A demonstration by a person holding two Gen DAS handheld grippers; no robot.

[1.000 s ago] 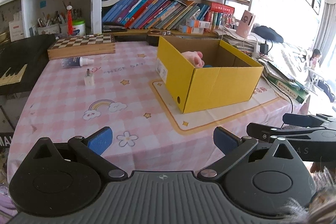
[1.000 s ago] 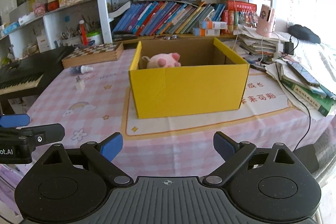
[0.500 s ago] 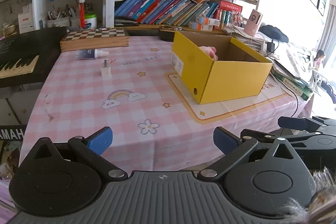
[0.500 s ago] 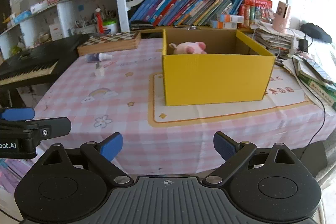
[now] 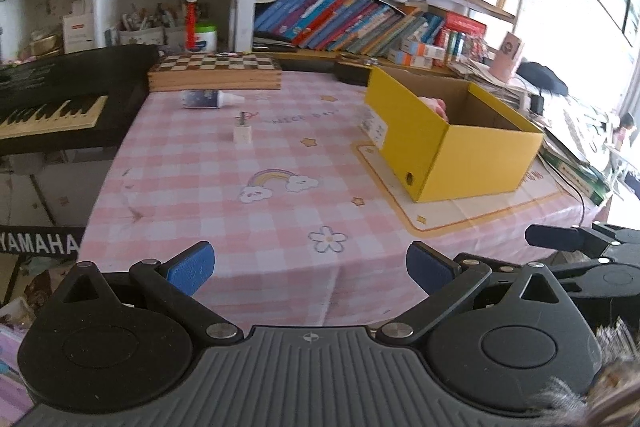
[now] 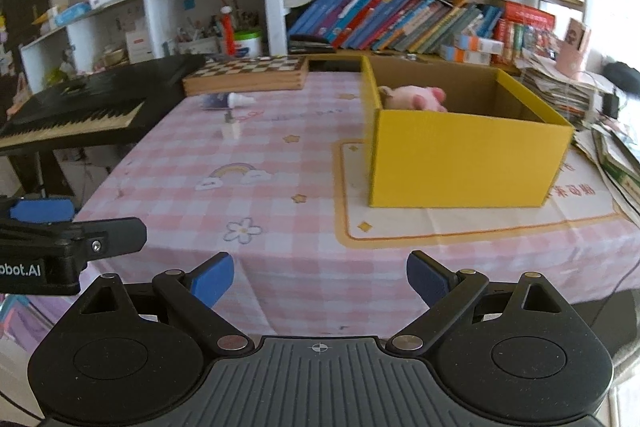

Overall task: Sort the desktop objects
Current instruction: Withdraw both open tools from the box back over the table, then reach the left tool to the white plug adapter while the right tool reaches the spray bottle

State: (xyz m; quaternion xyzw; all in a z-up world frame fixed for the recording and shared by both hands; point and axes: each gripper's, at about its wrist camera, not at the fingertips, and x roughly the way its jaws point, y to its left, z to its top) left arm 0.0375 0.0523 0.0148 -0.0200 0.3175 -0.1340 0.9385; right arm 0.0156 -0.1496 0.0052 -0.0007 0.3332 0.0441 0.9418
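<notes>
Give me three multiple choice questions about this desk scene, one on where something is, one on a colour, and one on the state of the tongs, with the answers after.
1. Where is the pink plush toy?
A. Inside the cardboard box
B. On the chessboard
C. On the keyboard

2. What colour is the outside of the cardboard box?
A. Blue
B. Yellow
C. Green

3. How do the left tongs and right tongs stand?
A. Both open and empty
B. Both shut on a bottle
C. Left open, right shut on the toy

Answers:
1. A, the toy shows above the box's near wall, lying within it.
2. B, its outer walls are yellow in both views.
3. A, each pair of blue pads stands wide apart with only tablecloth between them.
</notes>
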